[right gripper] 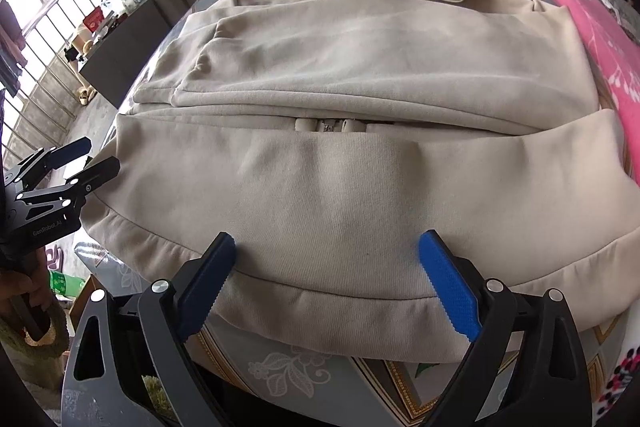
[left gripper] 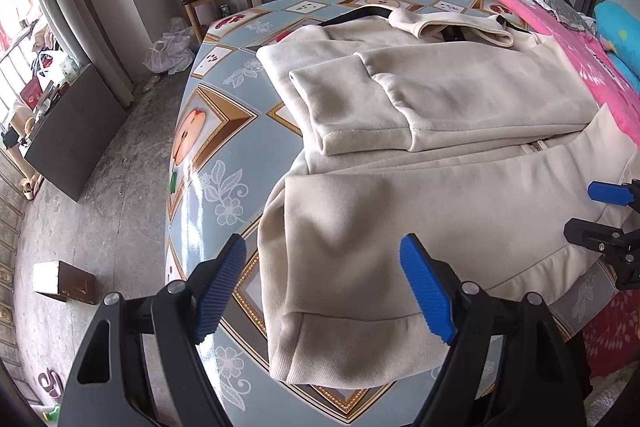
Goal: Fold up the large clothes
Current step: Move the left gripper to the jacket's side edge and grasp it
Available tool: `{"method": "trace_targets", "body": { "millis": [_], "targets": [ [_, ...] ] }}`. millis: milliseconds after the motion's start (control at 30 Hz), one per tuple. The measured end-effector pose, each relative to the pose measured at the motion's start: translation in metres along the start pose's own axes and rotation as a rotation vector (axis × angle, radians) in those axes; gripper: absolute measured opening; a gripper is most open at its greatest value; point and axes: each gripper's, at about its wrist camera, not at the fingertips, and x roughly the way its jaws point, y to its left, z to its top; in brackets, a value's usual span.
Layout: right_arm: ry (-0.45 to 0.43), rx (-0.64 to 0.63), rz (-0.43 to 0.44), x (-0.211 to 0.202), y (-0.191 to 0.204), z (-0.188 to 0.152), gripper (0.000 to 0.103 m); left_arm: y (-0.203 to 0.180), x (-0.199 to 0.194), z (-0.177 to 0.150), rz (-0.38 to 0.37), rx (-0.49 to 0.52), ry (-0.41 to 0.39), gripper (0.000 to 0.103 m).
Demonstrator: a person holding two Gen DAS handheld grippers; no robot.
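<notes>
Two wide-spread grippers, left gripper [left gripper: 322,289] and right gripper [right gripper: 328,285], over jacket [left gripper: 440,95] on patterned tablecloth [left gripper: 224,131].

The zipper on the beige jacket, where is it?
In the right wrist view the zipper peeks out mid-picture, in the gap between the folded sleeves above and the jacket's lower panel, beyond the open right tongs.

Plenty of soft daylight pouring in from the barred window [right gripper: 48,27] on the left, blown out white there. Glossy glare streak on the surface [left gripper: 192,183] near its left edge. Gentle shadows only, under the cream garment [right gripper: 340,187] folds. Heavy fisheye bending everywhere, dark vignette in the corners. Sharp in the middle, a bit smeary toward the rim.
</notes>
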Motion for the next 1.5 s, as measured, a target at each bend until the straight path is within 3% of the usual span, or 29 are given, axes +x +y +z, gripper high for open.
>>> {"method": "trace_targets", "body": {
  "millis": [900, 967, 1067, 1200, 1300, 1500],
  "targets": [
    [-0.012, -0.009, 0.017, 0.000, 0.000, -0.001, 0.091, -0.004, 0.005, 0.000, 0.026, 0.029, -0.001, 0.077],
    [-0.010, -0.010, 0.015, 0.000, 0.000, 0.000, 0.091, 0.003, -0.001, -0.002, -0.032, 0.006, -0.046, 0.077],
    [-0.009, -0.007, 0.015, 0.000, 0.000, 0.000, 0.091, 0.021, -0.009, -0.008, -0.177, -0.059, -0.118, 0.077],
    [-0.020, -0.007, 0.007, 0.000, 0.001, -0.002, 0.091, 0.042, -0.008, -0.012, -0.324, -0.132, -0.141, 0.077],
    [-0.026, -0.012, 0.003, -0.001, 0.001, -0.004, 0.091, 0.048, -0.006, -0.009, -0.372, -0.160, -0.148, 0.076],
    [-0.026, -0.015, 0.014, -0.002, -0.001, -0.005, 0.091, 0.054, 0.002, -0.005, -0.415, -0.248, -0.120, 0.056]
  ]
}}
